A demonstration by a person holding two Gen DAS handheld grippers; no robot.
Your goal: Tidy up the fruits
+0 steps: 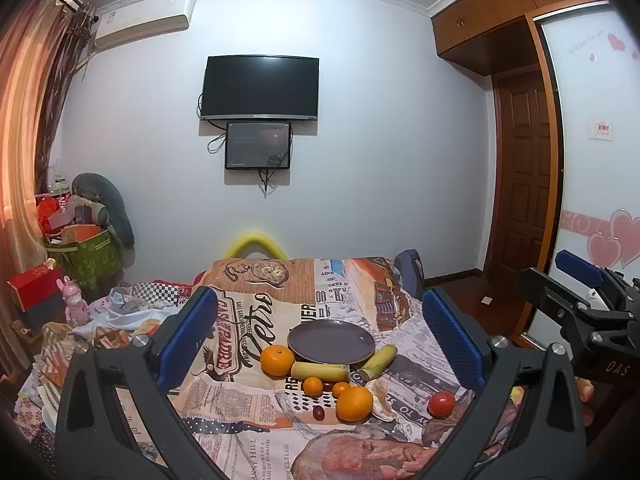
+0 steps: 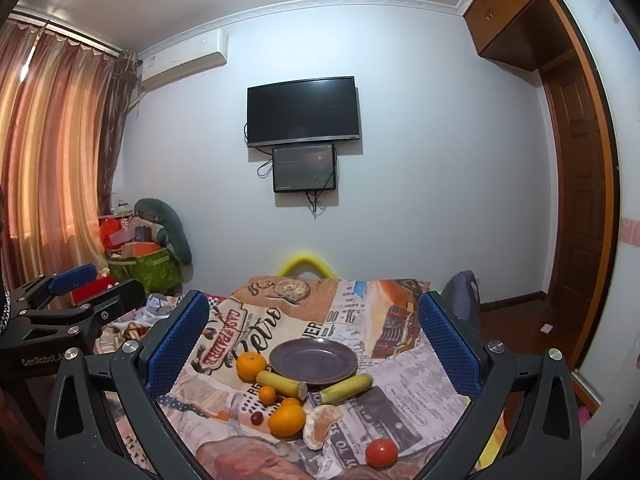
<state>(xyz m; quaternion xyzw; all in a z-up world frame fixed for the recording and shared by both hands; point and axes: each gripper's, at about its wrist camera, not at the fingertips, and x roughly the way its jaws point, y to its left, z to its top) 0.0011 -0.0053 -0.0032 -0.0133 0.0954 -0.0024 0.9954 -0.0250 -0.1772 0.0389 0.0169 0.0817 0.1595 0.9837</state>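
A dark purple plate (image 1: pixel 332 340) (image 2: pixel 313 360) stands empty on the table. In front of it lie two oranges (image 1: pixel 277 360) (image 1: pixel 354 404), two small tangerines (image 1: pixel 313 386), two yellow-green banana pieces (image 1: pixel 320 370) (image 1: pixel 378 360), a peeled orange (image 1: pixel 380 398), a dark grape (image 1: pixel 318 413) and a red tomato (image 1: pixel 441 404) (image 2: pixel 382 453). My left gripper (image 1: pixel 318 300) (image 2: pixel 100 284) hovers open short of the fruit, holding nothing. Beside it, my right gripper (image 2: pixel 314 300) (image 1: pixel 560 276) is open too and empty.
A newspaper-print cloth (image 1: pixel 248 320) covers the table. A yellow chair back (image 1: pixel 256 242) rises behind its far edge. Boxes, bags and toys (image 1: pixel 80 248) pile up at the left by the curtain. A wooden door (image 1: pixel 524 184) and wardrobe stand at the right.
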